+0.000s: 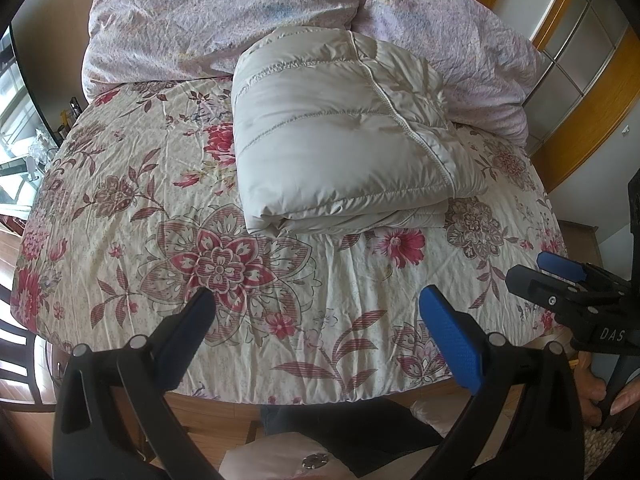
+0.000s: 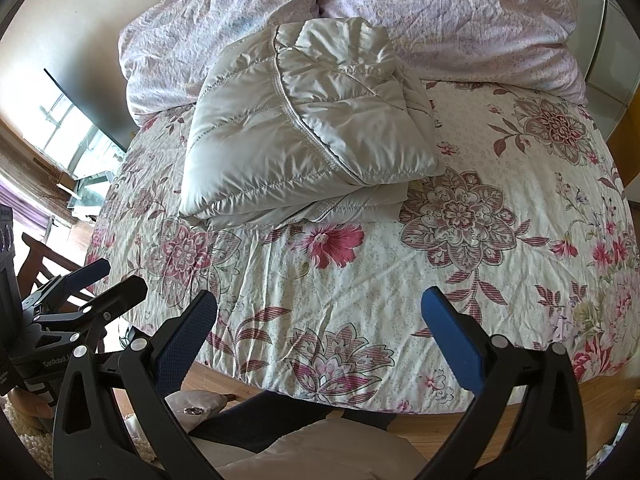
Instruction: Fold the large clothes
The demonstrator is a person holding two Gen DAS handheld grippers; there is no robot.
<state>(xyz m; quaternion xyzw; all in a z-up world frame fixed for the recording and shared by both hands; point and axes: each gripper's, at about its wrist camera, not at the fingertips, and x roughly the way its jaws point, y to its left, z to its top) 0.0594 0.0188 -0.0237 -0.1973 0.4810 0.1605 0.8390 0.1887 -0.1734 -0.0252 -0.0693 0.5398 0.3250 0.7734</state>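
Floral bedspread (image 1: pixel 280 280) — cream quilted jacket (image 1: pixel 340 136) folded, seemingly tidy — claws apart.

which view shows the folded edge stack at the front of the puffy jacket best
The right wrist view: the folded jacket shows its stacked layers along the front and right edges. The left wrist view shows the jacket too, but mostly its smooth top and a rounded front fold.

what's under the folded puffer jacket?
The folded cream jacket rests on the floral bedsheet, its far edge against the lilac duvet. The sheet beneath it is covered, so anything tucked there stays unseen.
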